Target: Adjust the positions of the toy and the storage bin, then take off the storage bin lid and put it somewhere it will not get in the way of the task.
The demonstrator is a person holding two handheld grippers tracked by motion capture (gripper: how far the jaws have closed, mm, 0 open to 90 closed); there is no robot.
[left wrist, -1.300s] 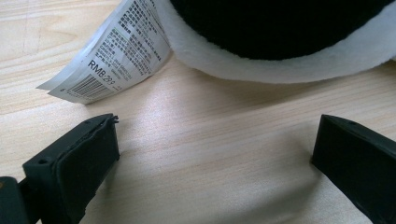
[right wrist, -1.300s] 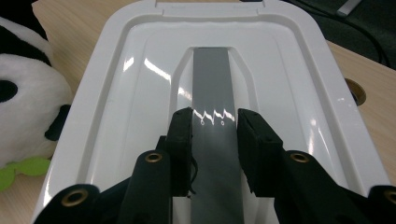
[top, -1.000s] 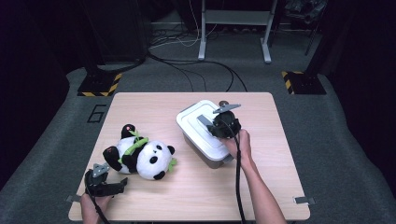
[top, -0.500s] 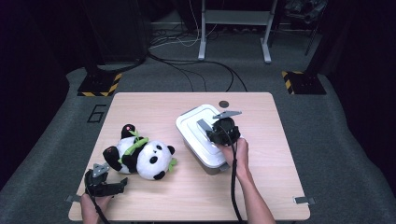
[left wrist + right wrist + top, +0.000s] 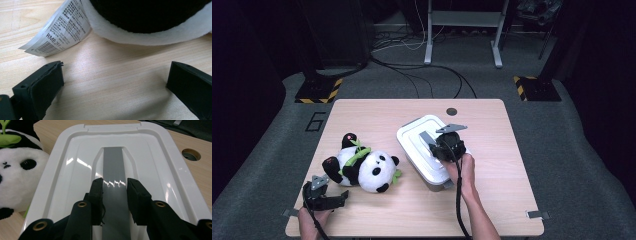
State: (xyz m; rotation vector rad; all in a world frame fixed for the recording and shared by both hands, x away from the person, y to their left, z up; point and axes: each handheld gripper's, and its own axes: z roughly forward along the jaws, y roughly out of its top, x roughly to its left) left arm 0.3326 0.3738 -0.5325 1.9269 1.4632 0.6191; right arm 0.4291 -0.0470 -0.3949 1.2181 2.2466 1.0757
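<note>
A white plastic box (image 5: 435, 181) stands mid-table under its white lid (image 5: 414, 134). My right gripper (image 5: 429, 141) lies over the lid (image 5: 75, 152), its jaws shut on the grey handle strip (image 5: 113, 162) that runs down the lid's middle. A panda plush (image 5: 362, 167) with a green leaf lies to the left of the box. My left gripper (image 5: 343, 196) rests low on the wood near the front left corner, open, nothing between its jaws (image 5: 115, 75). Just beyond them are the plush's black and white body (image 5: 150, 20) and its printed tag (image 5: 60, 30).
The wooden table (image 5: 497, 200) has a round cable hole (image 5: 452, 111) near its far edge, behind the box. Bare wood lies right of the box and along the front. Cables and stand legs sit on the dark floor beyond.
My right gripper has shifted a little toward the near side of the table, still gripping the lid's handle. The left gripper and the panda have stayed put.
</note>
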